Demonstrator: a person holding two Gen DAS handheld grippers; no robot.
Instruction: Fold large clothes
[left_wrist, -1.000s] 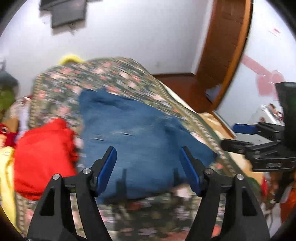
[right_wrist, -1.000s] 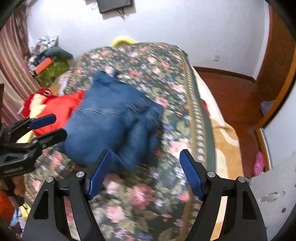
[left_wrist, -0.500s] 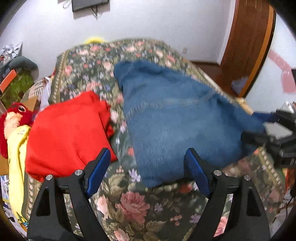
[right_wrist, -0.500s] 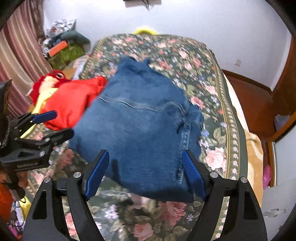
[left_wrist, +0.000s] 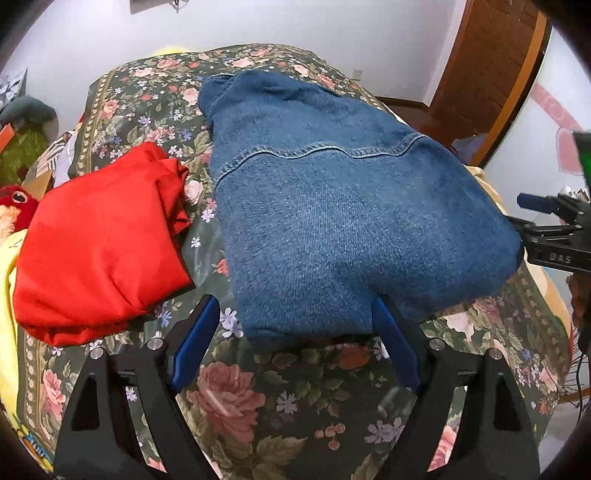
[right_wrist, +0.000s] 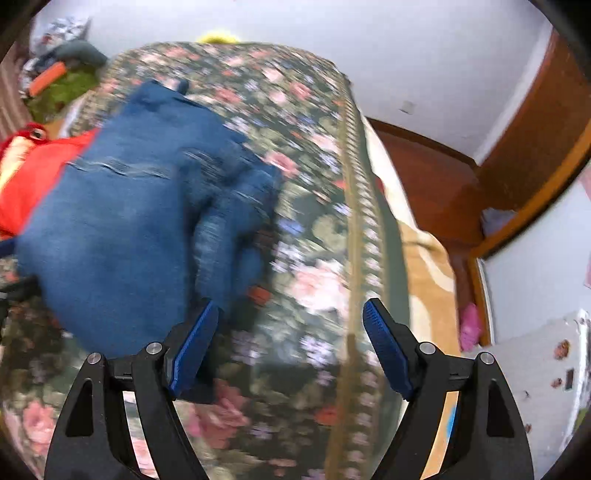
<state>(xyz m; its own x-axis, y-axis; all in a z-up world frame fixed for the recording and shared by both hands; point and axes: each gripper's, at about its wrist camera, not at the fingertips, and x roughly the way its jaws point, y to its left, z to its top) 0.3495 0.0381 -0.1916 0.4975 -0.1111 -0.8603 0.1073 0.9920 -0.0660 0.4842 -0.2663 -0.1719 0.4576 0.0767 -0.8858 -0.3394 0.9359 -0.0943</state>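
On bedspread (left_wrist: 288, 398): 1 jeans (left_wrist: 343, 221), 1 red garment (left_wrist: 96, 243).

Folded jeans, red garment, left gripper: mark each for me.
folded jeans (left_wrist: 351, 218), left wrist view, middle of top denim layer.
red garment (left_wrist: 96, 243), left wrist view, centre of folded stack.
left gripper (left_wrist: 295, 332), left wrist view, midway between fingertips.

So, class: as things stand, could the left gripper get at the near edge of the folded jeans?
Probably yes. The left gripper is open, the jeans hem lies right between its fingers, and nothing covers it; the red garment lies off to the side.
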